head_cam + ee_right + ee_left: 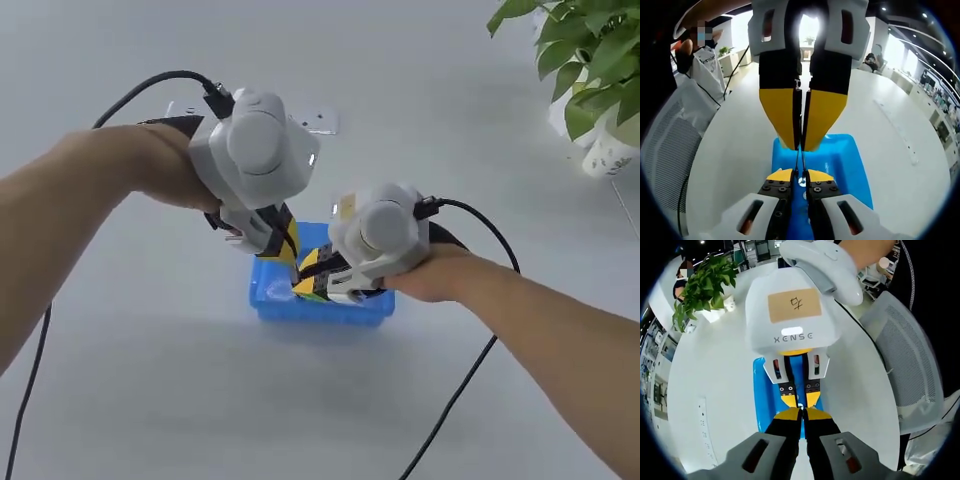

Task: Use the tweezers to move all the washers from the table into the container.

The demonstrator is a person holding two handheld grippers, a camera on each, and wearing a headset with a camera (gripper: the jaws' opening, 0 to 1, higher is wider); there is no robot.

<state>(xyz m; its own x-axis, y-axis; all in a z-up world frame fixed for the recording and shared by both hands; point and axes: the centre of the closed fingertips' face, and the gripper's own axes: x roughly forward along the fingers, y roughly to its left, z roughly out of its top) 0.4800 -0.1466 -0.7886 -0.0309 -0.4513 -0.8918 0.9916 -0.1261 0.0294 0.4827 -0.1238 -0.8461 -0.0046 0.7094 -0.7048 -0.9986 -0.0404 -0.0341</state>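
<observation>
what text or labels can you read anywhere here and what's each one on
"XENSE": printed on the white body of the right gripper, seen in the left gripper view.
"右": handwritten, as far as I can tell, on the tan sticker above that print.
Yellowish sticker in the head view: too small to read.

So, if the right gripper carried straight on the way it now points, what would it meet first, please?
Most likely the tweezers, whose tips stick out of the left gripper straight toward the right gripper, above the blue container. The left gripper's jaws lie behind; depth is hard to judge.
</observation>
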